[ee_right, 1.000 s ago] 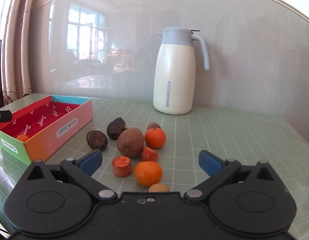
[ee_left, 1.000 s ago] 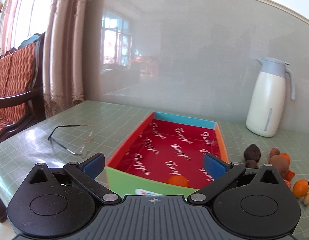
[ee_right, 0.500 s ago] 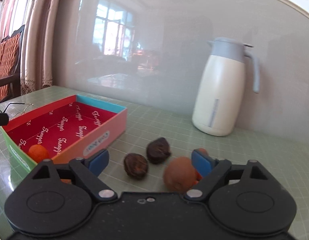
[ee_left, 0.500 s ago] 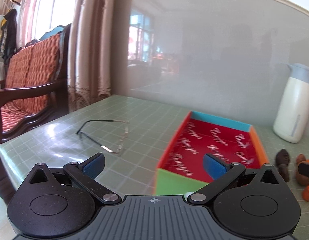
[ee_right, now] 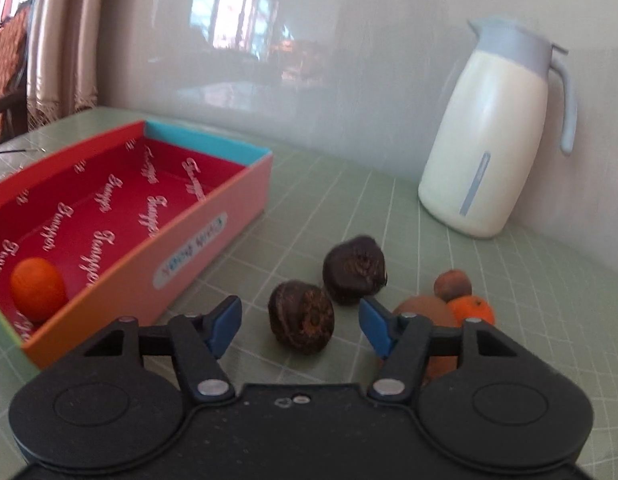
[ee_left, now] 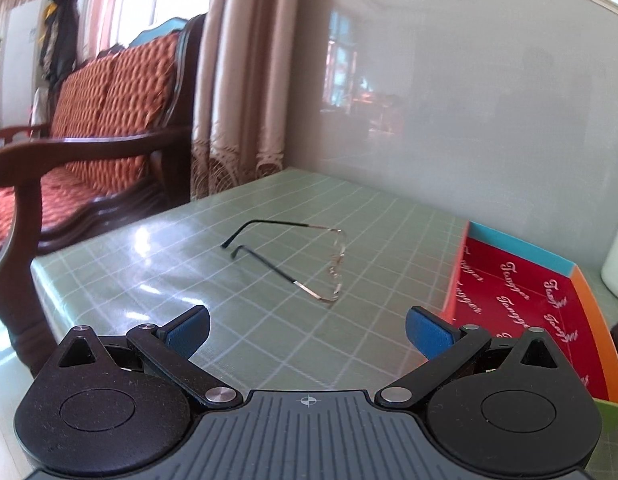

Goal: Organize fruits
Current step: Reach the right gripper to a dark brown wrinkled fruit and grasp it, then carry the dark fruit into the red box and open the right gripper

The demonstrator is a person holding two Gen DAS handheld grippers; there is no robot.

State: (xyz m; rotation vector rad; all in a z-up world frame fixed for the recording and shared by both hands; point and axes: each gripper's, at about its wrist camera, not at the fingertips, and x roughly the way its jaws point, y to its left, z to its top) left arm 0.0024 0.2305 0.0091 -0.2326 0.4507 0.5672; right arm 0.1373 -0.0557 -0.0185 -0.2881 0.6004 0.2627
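Beside the red-lined box [ee_right: 213, 216], the right gripper [ee_right: 300, 325] is closing around a dark wrinkled fruit [ee_right: 301, 317], pads not yet touching; the left gripper [ee_left: 307, 330] gapes wide, holding nothing.

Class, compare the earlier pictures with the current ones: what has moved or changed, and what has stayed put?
The right gripper swung leftward from the fruit pile; its jaws are closing around the nearer dark wrinkled fruit, not yet touching. The left gripper swung left toward the wire-rimmed glasses, open. The orange tangerine stays inside the red-lined box.
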